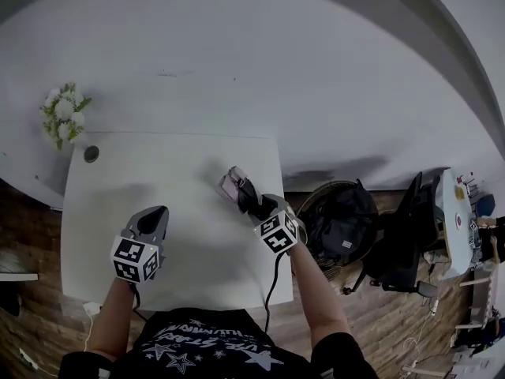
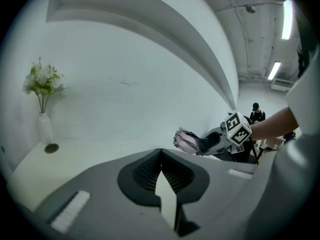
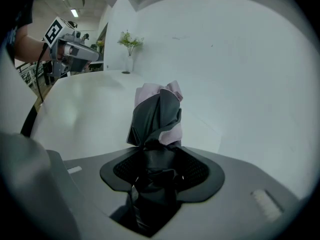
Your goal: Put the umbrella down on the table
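The umbrella (image 1: 234, 185) is folded into a short, crumpled bundle of dark, near-black fabric with pale pink panels at its far end. In the right gripper view it (image 3: 157, 115) rises from the jaws up the middle of the frame. Its dark lower part sits between the two pads and the pink end points out over the white table (image 1: 158, 172). The right gripper (image 1: 248, 199) has its jaws standing wide, closed on this bundle. In the head view the umbrella lies just right of centre, over the table's right-hand part near its edge. Whether it touches the tabletop cannot be told.

No brand or label can be read on the umbrella. The cube on each gripper carries black-and-white square markers. The person's black shirt (image 1: 207, 346), at the bottom of the head view, has white stars and lettering too blurred to read.

The left gripper (image 1: 155, 218), at lower left of centre over the table, has its jaw tips together with nothing between them. At the table's upper-left corner stand a vase of white flowers (image 1: 64, 118) and, beside it, a small round dark object (image 1: 91, 154).
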Available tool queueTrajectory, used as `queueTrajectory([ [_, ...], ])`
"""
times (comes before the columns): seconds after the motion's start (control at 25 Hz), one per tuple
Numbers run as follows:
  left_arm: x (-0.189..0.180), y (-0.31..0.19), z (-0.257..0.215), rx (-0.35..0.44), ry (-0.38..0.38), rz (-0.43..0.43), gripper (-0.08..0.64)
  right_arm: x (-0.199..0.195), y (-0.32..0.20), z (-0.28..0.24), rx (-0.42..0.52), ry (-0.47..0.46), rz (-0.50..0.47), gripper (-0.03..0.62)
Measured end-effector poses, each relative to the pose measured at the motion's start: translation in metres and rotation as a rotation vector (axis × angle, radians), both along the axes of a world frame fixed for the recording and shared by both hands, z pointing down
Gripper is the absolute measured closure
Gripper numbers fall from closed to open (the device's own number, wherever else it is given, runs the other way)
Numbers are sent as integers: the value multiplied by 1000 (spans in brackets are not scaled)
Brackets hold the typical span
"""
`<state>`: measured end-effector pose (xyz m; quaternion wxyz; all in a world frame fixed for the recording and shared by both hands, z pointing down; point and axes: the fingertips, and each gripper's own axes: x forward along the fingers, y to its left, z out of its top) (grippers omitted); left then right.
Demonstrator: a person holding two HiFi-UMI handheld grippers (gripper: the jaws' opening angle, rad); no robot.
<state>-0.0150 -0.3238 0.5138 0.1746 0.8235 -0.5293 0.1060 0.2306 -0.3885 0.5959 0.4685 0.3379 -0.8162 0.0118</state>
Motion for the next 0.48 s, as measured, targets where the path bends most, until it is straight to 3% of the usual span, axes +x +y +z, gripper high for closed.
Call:
queueTrajectory([
  [0.32, -1, 0, -10, 12, -30, -191, 557, -8, -29, 11, -29, 19, -198, 350],
  [0.48, 3, 3, -12, 1, -33, -233, 557, -10, -40, 21, -50, 36, -268, 348],
])
